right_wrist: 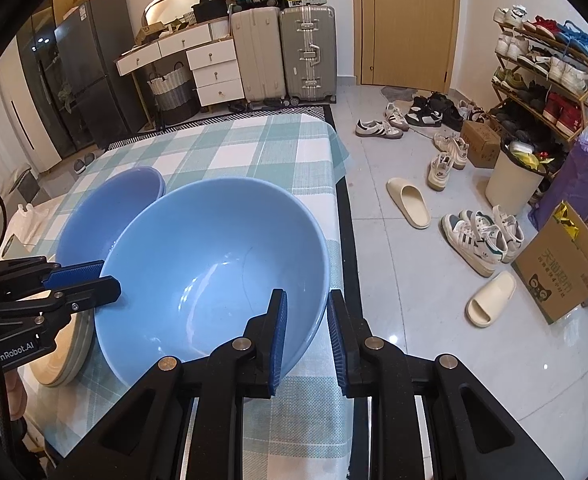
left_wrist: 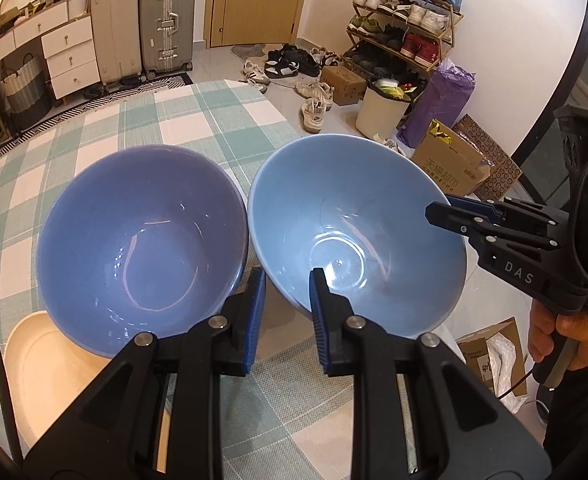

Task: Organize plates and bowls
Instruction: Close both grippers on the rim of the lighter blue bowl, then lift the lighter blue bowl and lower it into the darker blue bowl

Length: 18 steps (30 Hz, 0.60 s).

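Both grippers hold a light blue bowl [left_wrist: 358,232] [right_wrist: 213,264], which tilts toward me near the right edge of the checked table [left_wrist: 133,120]. My left gripper [left_wrist: 286,304] is shut on the bowl's near rim, one pad inside and one outside. It also shows in the right wrist view, where the left gripper [right_wrist: 107,280] clamps the left rim. My right gripper [right_wrist: 306,328] is shut on the rim likewise, and in the left wrist view the right gripper [left_wrist: 438,212] bites the right rim. A darker blue bowl [left_wrist: 141,240] [right_wrist: 113,208] sits beside it on the left. A cream plate [left_wrist: 41,364] [right_wrist: 65,356] lies at the near left.
The table edge [right_wrist: 340,216] drops to a tiled floor strewn with shoes [right_wrist: 482,236] and slippers [right_wrist: 408,202]. A white bin [right_wrist: 514,180], cardboard boxes [right_wrist: 558,272] and a shoe rack [right_wrist: 542,76] stand to the right. Suitcases [right_wrist: 285,52] and drawers [right_wrist: 213,68] line the far wall.
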### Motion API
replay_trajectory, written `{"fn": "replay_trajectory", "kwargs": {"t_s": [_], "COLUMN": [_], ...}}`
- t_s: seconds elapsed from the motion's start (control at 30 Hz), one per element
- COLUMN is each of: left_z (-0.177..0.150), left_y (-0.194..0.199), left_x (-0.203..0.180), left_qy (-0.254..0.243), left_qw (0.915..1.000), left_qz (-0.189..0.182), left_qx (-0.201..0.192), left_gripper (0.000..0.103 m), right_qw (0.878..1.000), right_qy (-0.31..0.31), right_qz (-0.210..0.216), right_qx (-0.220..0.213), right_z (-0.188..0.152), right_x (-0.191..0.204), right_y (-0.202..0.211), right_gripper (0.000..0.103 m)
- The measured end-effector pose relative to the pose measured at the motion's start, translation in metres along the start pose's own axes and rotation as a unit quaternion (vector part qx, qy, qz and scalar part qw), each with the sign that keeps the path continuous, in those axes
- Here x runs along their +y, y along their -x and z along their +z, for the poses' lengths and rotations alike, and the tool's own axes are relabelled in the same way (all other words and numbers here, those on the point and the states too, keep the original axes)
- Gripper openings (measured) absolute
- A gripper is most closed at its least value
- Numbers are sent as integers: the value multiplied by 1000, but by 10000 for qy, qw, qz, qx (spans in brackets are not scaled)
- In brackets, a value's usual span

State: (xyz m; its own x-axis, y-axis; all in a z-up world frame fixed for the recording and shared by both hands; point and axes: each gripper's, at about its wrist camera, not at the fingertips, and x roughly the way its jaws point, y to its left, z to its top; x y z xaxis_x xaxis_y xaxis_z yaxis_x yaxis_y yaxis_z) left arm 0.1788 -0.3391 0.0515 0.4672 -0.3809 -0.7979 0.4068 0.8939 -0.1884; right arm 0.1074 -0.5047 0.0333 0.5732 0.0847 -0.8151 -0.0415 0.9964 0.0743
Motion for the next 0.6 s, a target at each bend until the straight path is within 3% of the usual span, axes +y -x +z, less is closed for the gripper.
{"fn": "replay_trajectory", "kwargs": {"t_s": [0.6], "left_z": [1], "left_y": [79], "left_x": [8], "left_qy": [74], "left_qw": [9985], "left_qz": [22], "left_qx": [-543], "left_gripper": [19], "right_qw": [9989], "right_qy": [236], "right_qz": [-21], "right_qx": [-412], "right_z": [19], "right_x": [33], "right_y": [50], "right_gripper": [21]}}
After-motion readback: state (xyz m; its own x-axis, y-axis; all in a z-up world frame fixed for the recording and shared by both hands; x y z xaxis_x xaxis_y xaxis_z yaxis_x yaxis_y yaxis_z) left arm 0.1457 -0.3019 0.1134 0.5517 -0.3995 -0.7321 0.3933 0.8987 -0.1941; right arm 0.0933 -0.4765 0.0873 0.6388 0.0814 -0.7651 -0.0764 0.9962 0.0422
